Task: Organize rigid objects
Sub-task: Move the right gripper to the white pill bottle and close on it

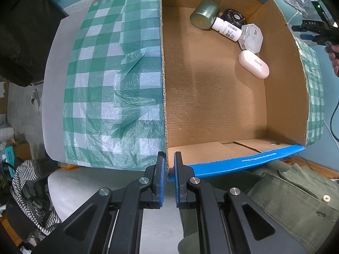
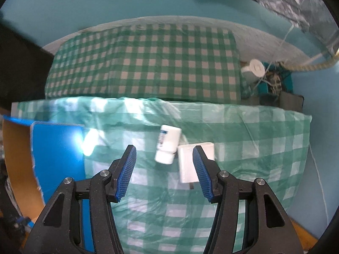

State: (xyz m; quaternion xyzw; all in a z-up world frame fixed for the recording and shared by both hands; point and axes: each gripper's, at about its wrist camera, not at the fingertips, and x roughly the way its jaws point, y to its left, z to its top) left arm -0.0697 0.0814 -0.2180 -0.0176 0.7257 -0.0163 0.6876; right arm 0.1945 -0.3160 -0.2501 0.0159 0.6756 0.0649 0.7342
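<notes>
In the left wrist view my left gripper [image 1: 169,165] is shut on the near corner wall of an open cardboard box [image 1: 164,105] with blue outer sides. At the box's far right lie a green tin [image 1: 204,14], a black round item [image 1: 233,18], a white pill bottle [image 1: 227,28], a white octagonal box [image 1: 251,38] and a white oval case [image 1: 253,64]. In the right wrist view my right gripper [image 2: 164,163] is open above the checked cloth. A small white bottle [image 2: 167,145] lies just beyond its jaws. A white charger plug [image 2: 188,163] lies by the right finger, partly hidden.
A green-and-white checked plastic cloth [image 1: 110,84] covers the table. The box's blue side [image 2: 57,148] stands left of my right gripper. A checked cushion [image 2: 144,63] lies behind the table. A white round item [image 2: 255,66] and cords sit at the back right. Green clothing [image 1: 286,201] lies near the box.
</notes>
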